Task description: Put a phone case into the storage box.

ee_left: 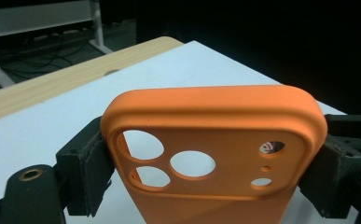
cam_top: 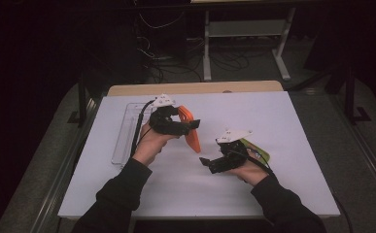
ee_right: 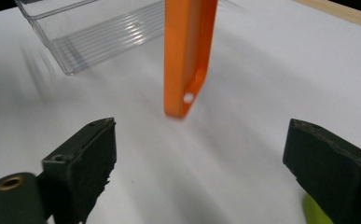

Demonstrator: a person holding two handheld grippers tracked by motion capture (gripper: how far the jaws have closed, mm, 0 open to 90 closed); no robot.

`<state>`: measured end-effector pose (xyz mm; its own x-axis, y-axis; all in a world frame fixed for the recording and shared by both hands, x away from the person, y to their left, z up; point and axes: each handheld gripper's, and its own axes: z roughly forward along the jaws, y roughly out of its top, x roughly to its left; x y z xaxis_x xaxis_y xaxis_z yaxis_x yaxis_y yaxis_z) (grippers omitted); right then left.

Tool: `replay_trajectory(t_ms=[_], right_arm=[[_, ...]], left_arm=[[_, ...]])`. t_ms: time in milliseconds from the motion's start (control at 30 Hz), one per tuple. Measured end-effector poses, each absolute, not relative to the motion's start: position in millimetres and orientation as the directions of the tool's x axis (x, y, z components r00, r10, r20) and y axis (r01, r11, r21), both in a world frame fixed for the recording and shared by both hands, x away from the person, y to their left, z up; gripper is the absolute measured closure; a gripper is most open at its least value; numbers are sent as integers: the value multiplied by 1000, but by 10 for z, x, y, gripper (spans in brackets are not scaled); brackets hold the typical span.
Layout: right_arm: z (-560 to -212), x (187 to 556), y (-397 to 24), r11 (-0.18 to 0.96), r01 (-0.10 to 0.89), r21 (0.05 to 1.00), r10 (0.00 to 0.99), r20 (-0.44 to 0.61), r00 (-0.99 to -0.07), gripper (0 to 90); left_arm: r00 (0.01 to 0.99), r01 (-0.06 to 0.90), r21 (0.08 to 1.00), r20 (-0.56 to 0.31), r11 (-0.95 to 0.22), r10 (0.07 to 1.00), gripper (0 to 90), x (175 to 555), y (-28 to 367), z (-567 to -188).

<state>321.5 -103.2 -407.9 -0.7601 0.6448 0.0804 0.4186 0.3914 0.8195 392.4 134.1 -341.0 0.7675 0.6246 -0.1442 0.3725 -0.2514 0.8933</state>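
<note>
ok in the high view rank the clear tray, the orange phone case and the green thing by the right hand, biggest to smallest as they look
1. clear tray, clearly the longest.
2. orange phone case, held in the left gripper; part is hidden behind the gripper.
3. green thing; the right hand and its gripper cover much of it, so its rank is unsure.

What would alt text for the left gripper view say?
An orange rubbery phone case with round camera cutouts is clamped at its sides between the left gripper's two black jaws, above a white table with a light wooden strip along its far edge.
</note>
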Motion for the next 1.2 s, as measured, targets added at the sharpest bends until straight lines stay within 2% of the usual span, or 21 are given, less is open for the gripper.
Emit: replay_trajectory(t_ms=[167, 600, 867, 1200], right_arm=[[-4061, 3189, -1166, 379, 423, 823, 660, 80, -747, 17], [-4065, 3059, -1557, 322, 410, 853, 696, 81, -714, 3], [-4097, 2992, -1697, 323, 415, 851, 711, 72, -700, 3], [-4112, 2942, -1802, 311, 423, 851, 720, 79, -689, 3]], left_arm=[[744, 367, 896, -120, -251, 658, 158, 4038, 1432, -3310], [639, 346, 911, -54, -224, 767, 158, 4301, 1786, -2941], [536, 361, 908, -14, -214, 844, 158, 4501, 2058, -2849], [347, 404, 893, 52, -199, 936, 156, 4727, 2288, -2893]])
